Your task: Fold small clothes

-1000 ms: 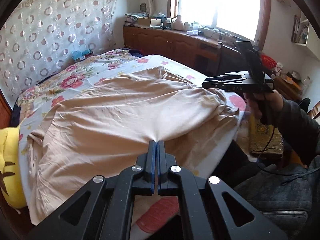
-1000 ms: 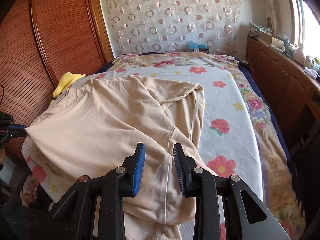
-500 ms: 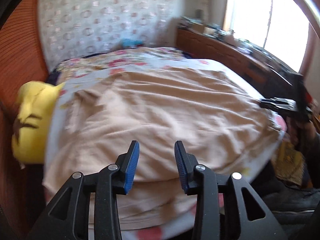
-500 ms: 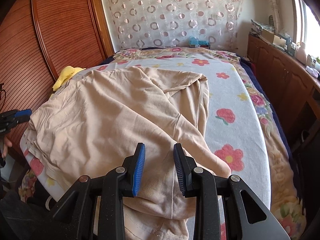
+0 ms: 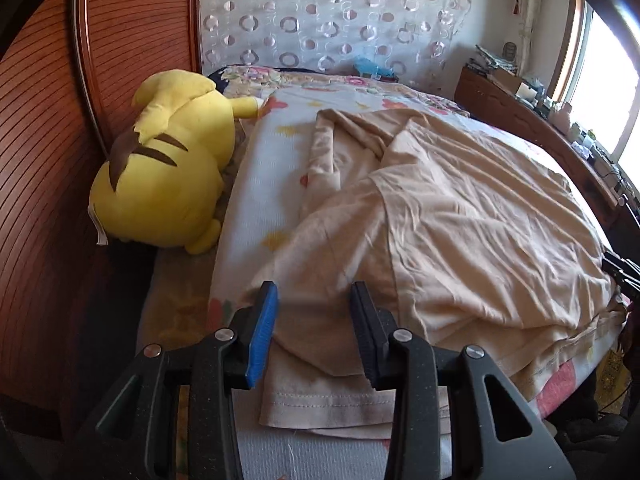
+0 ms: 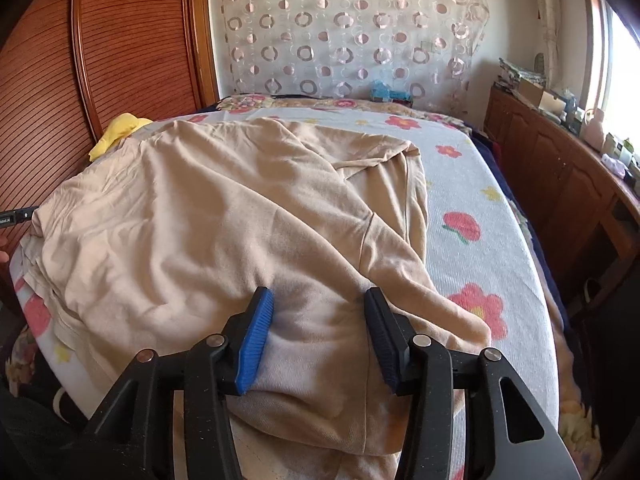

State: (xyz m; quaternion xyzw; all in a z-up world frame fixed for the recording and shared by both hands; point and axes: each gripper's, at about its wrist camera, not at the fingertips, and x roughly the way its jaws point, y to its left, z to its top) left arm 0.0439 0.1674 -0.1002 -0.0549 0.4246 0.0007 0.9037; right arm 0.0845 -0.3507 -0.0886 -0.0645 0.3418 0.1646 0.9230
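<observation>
A beige garment (image 5: pixel 460 220) lies spread and wrinkled across the bed, one sleeve folded over its far side; it also shows in the right wrist view (image 6: pixel 224 224). My left gripper (image 5: pixel 314 308) is open, its jaws straddling the garment's near hem corner (image 5: pixel 324 404) without closing on it. My right gripper (image 6: pixel 318 312) is open above the garment's lower right part, holding nothing. The tip of the left gripper shows at the left edge of the right wrist view (image 6: pixel 18 215).
A flowered bedspread (image 6: pixel 480 208) covers the bed. A yellow plush toy (image 5: pixel 168 160) lies between the bed and the wooden wardrobe (image 5: pixel 48 160). A wooden sideboard (image 6: pixel 560 176) with clutter runs under the window on the right.
My left gripper let go of the garment, opened and swung left to the hem corner by the plush toy. The garment dropped flat on the bed. My right gripper stayed open and moved slightly forward.
</observation>
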